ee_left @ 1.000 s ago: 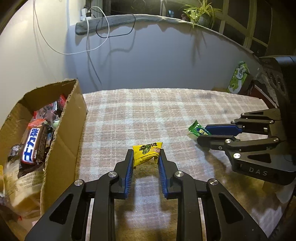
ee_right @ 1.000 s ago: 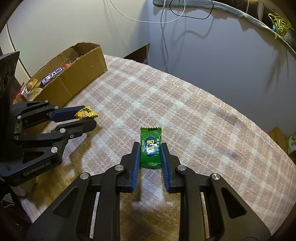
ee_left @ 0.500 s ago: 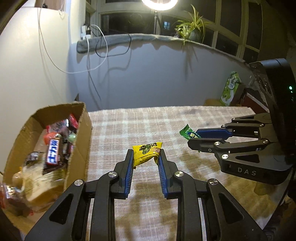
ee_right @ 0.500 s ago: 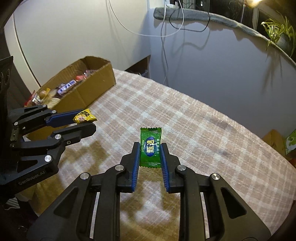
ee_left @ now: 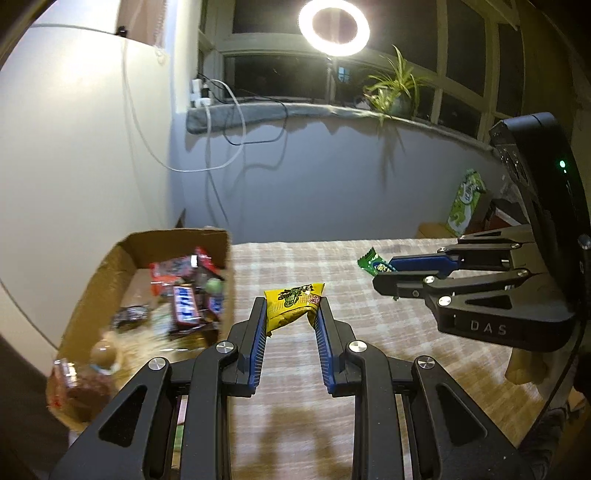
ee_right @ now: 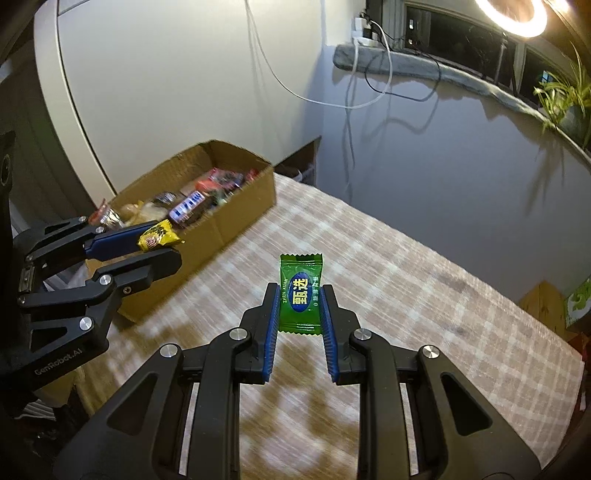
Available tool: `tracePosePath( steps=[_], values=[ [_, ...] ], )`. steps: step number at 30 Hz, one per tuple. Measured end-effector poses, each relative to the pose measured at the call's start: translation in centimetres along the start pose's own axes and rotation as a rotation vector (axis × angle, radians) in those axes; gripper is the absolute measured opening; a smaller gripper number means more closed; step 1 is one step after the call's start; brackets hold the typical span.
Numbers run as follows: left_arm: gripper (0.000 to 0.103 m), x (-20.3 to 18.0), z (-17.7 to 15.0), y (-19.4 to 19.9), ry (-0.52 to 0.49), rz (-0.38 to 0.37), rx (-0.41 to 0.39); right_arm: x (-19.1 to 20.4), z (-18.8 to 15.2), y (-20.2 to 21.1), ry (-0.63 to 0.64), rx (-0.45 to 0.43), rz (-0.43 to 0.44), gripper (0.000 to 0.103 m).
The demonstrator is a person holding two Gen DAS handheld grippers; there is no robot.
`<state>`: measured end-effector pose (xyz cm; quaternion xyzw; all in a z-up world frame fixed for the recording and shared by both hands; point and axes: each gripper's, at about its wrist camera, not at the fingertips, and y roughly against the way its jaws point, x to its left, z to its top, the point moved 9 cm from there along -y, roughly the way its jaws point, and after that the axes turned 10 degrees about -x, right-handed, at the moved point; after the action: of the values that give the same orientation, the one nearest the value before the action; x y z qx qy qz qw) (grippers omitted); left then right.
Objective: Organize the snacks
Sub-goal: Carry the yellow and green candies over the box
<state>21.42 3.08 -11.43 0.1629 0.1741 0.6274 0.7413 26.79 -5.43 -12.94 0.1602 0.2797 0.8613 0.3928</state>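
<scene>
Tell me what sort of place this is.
Probably a room in a home, at night: a potted plant sits on the sill under dark windows, a ring light glows, and a checked cloth covers the table beside a cardboard snack box.

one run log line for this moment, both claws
left claw: shut on yellow snack packet | right claw: shut on green candy | both lifted above checked tablecloth | cardboard box: holds snacks
</scene>
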Motion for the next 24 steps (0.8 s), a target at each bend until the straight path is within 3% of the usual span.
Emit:
tracePosePath(
  steps=[16, 24],
  values=[
    [0.023, 9.3, -0.5, 2.0, 0.074, 0.128, -0.033, 7.7, 5.5, -5.4, 0.054, -0.027, 0.086, 0.022],
    [0.023, 13.4, 0.0, 0.8, 0.099, 0.197, -0.034, 10.6, 6.8, -7.6, 0.084, -0.018, 0.123, 0.022]
  ],
)
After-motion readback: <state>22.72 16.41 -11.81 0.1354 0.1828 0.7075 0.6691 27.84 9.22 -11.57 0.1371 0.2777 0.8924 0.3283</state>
